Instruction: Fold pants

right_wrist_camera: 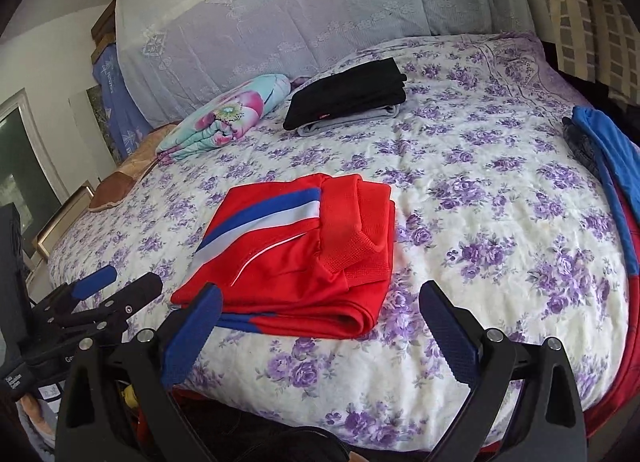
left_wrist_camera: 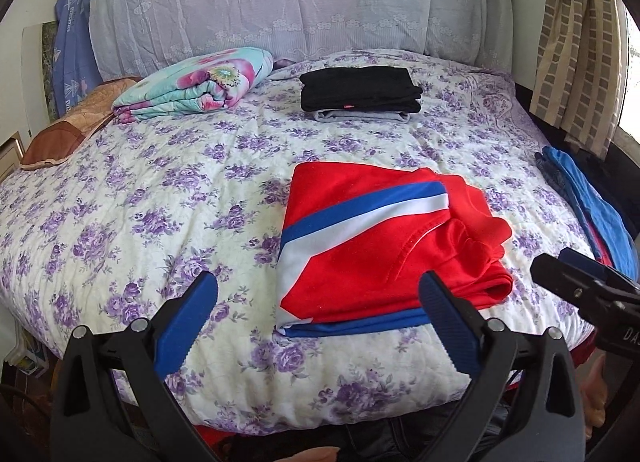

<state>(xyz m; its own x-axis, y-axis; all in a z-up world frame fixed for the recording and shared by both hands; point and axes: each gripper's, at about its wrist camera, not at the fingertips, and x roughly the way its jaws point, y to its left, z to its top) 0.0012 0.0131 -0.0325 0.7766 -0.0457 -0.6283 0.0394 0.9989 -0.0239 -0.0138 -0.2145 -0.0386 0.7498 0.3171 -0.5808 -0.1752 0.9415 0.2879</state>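
The red pants [left_wrist_camera: 372,246] with a blue and white stripe lie folded into a flat bundle on the floral bed, also seen in the right wrist view [right_wrist_camera: 296,258]. My left gripper [left_wrist_camera: 320,290] is open and empty, held just in front of the bundle near the bed's front edge. My right gripper [right_wrist_camera: 320,298] is open and empty, just in front of the bundle's near right corner. The right gripper shows at the right edge of the left wrist view [left_wrist_camera: 580,282]; the left gripper shows at the left of the right wrist view [right_wrist_camera: 116,286].
A folded black and grey stack [left_wrist_camera: 360,92] lies further back on the bed [left_wrist_camera: 160,182]. A rolled floral quilt [left_wrist_camera: 196,82] and a brown pillow [left_wrist_camera: 68,130] lie at the back left. Blue and red garments [left_wrist_camera: 588,198] hang at the bed's right edge. A curtain [left_wrist_camera: 576,42] hangs at right.
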